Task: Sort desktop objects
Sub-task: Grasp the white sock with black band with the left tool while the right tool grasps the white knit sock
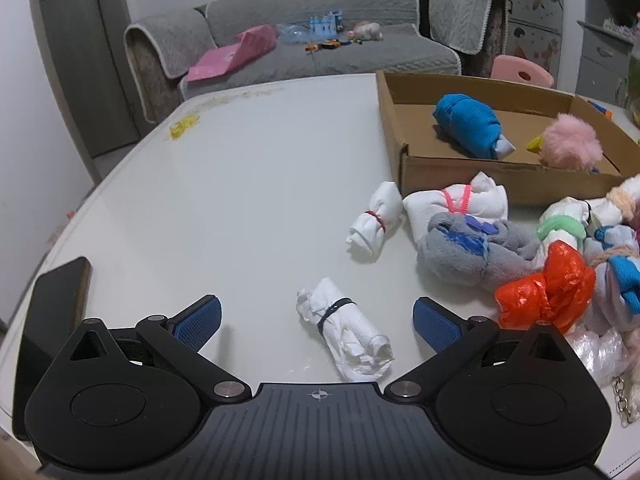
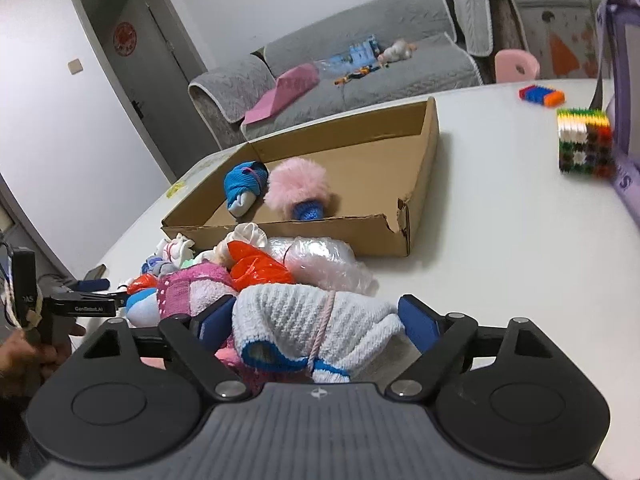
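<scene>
The wide left tool (image 1: 316, 324) straddles a white bundle (image 1: 346, 334); right tool (image 2: 316, 320) flanks a knit bundle (image 2: 308, 324), grip uncertain.

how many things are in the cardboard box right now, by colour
Inside the cardboard box, as far as both wrist views show:
blue rolled sock bundle: 1
pink fluffy item with a blue knitted end: 1
Total: 2
A small yellow bit shows beside the pink one in the left wrist view; I cannot tell whether it is separate.
</scene>
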The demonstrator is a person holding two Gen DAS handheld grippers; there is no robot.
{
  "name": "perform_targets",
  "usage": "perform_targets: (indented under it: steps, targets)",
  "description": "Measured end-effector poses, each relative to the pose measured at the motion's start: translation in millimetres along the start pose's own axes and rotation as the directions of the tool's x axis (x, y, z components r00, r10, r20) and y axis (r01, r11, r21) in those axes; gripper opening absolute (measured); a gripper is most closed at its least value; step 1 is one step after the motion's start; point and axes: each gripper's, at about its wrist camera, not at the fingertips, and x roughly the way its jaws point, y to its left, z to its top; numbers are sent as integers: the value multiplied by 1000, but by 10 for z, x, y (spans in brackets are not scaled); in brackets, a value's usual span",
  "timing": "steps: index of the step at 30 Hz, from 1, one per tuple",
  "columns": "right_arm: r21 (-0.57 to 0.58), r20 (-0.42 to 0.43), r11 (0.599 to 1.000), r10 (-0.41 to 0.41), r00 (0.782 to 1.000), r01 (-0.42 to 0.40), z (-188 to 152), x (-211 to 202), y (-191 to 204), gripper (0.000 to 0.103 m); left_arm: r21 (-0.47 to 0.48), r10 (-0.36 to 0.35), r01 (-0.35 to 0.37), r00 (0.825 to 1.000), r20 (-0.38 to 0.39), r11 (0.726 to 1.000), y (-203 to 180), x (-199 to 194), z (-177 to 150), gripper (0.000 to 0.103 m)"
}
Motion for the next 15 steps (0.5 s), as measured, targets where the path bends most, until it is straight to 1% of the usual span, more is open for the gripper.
perform_targets:
  steps: [4, 7, 12, 14, 15]
  targets:
    - [26, -5, 999, 23, 1000, -23, 19, -20, -52, 77, -10, -6, 7, 1000, 11, 1000, 31, -15, -27, 103]
    - [39, 2, 999, 30, 1000, -30, 24, -63, -72, 75, 16, 11, -12, 1000, 28, 1000, -12, -29, -34, 103]
    - [42, 21, 999, 13, 1000, -14, 41, -109, -84, 74, 55, 15, -18, 999, 47, 998, -107, -47, -20, 98]
    - [38, 38, 999, -5, 999, 4, 51, -136, -81, 74, 70, 6, -10, 998, 55, 998, -135, -57, -18, 91]
    - [36, 47, 999, -17, 999, 15, 51, -151, -82, 74, 77, 1, -5, 998, 59, 997, -149, -63, -20, 90]
